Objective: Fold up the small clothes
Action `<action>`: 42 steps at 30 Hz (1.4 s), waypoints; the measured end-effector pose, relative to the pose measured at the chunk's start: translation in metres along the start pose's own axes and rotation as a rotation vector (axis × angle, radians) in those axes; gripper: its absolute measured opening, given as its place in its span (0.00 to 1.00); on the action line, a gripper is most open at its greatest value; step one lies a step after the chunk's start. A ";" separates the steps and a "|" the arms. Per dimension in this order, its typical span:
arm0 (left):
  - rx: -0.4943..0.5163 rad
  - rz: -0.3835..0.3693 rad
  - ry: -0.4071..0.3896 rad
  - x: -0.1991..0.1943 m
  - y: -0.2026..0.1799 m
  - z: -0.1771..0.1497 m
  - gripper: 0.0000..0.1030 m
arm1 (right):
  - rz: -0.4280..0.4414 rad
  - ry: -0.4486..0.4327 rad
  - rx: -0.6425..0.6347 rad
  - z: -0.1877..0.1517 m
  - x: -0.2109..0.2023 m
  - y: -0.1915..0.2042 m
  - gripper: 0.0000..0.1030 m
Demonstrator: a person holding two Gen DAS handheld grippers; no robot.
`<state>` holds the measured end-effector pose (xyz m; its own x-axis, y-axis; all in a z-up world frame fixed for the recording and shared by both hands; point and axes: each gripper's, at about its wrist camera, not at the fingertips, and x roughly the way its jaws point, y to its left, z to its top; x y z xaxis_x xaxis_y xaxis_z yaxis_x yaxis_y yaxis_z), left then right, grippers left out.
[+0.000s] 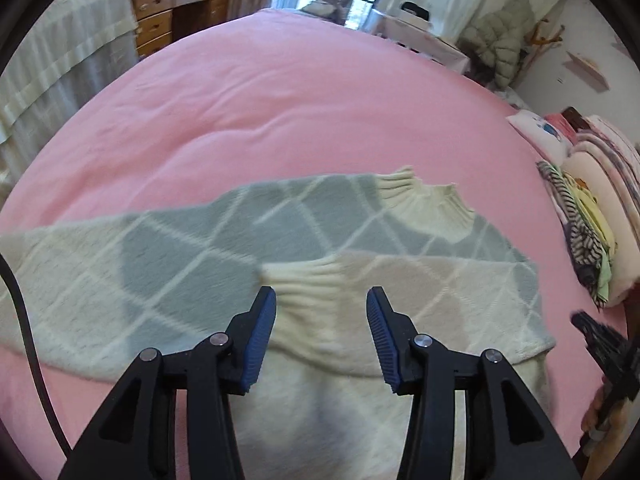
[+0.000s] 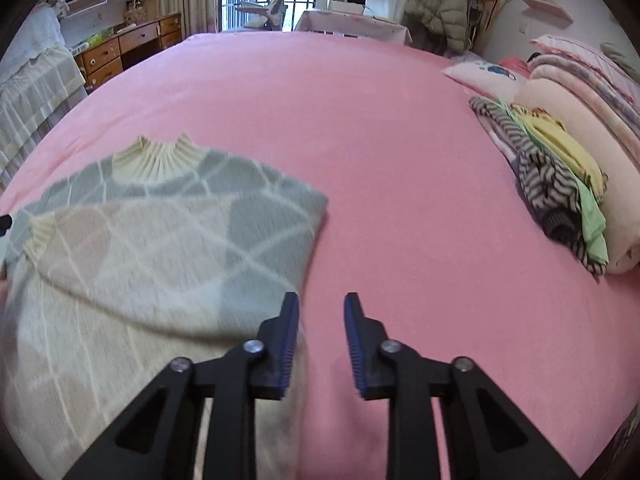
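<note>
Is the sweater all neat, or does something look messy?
Half neat. On the sweater, one sleeve is folded across the front, its cuff on the chest, but the other sleeve sticks out flat over the pink bed. The clothes pile by the pillows is rumpled and unfolded.

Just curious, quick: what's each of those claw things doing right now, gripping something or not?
Left gripper: open above the sweater, holding nothing.
Right gripper: open, empty, beside the sweater over the pink bed.
</note>
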<state>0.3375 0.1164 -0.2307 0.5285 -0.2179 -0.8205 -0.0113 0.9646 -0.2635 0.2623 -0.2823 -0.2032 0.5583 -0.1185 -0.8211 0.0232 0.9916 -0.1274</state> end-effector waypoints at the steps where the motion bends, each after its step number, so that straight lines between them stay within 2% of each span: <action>1: 0.017 -0.008 0.006 0.007 -0.009 0.002 0.44 | 0.004 -0.002 -0.008 0.009 0.007 0.006 0.13; 5: 0.064 -0.010 0.046 0.042 -0.035 0.006 0.43 | 0.082 0.031 -0.014 0.041 0.050 0.029 0.13; 9: 0.077 0.057 0.071 0.073 -0.025 0.008 0.42 | 0.090 0.074 -0.026 0.052 0.089 0.040 0.13; 10: 0.073 0.070 0.078 0.081 -0.021 0.008 0.38 | 0.071 0.095 -0.027 0.052 0.101 0.039 0.12; 11: 0.067 0.071 0.088 0.086 -0.014 0.007 0.30 | 0.052 0.111 -0.025 0.051 0.111 0.034 0.07; 13: 0.052 0.045 0.097 0.093 0.002 0.004 0.25 | 0.055 0.120 -0.009 0.048 0.122 0.022 0.00; 15: 0.050 0.021 0.085 0.092 0.010 0.003 0.21 | 0.111 0.115 0.027 0.046 0.123 0.006 0.00; 17: 0.051 0.021 0.082 0.091 0.013 0.003 0.17 | 0.111 0.106 0.042 0.047 0.120 -0.003 0.00; 19: 0.045 0.020 0.084 0.090 0.016 0.003 0.17 | 0.081 0.097 0.050 0.046 0.115 -0.009 0.00; 22: 0.046 0.031 0.084 0.086 0.015 0.005 0.17 | -0.031 0.098 0.059 0.042 0.110 -0.020 0.00; 25: 0.045 0.049 0.082 0.073 0.014 0.006 0.17 | -0.037 0.141 0.083 0.032 0.106 -0.031 0.00; 30: 0.016 0.096 0.021 0.023 0.018 0.011 0.40 | -0.006 0.089 0.083 0.018 0.055 -0.024 0.00; 32: -0.010 0.111 -0.006 -0.002 0.024 0.010 0.60 | 0.023 0.059 0.082 0.012 0.027 -0.015 0.00; 34: -0.035 0.128 -0.039 -0.032 0.033 0.004 0.69 | 0.053 0.030 0.069 0.008 0.001 -0.002 0.02; 39: -0.072 0.197 -0.083 -0.102 0.067 -0.021 0.80 | 0.123 -0.018 0.016 0.003 -0.053 0.038 0.05; 42: -0.063 0.303 -0.121 -0.138 0.093 -0.037 0.84 | 0.154 -0.055 -0.040 0.002 -0.084 0.075 0.21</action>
<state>0.2321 0.2301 -0.1611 0.5897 0.0999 -0.8014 -0.2337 0.9710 -0.0510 0.2189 -0.1981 -0.1426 0.5971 0.0392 -0.8012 -0.0985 0.9948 -0.0247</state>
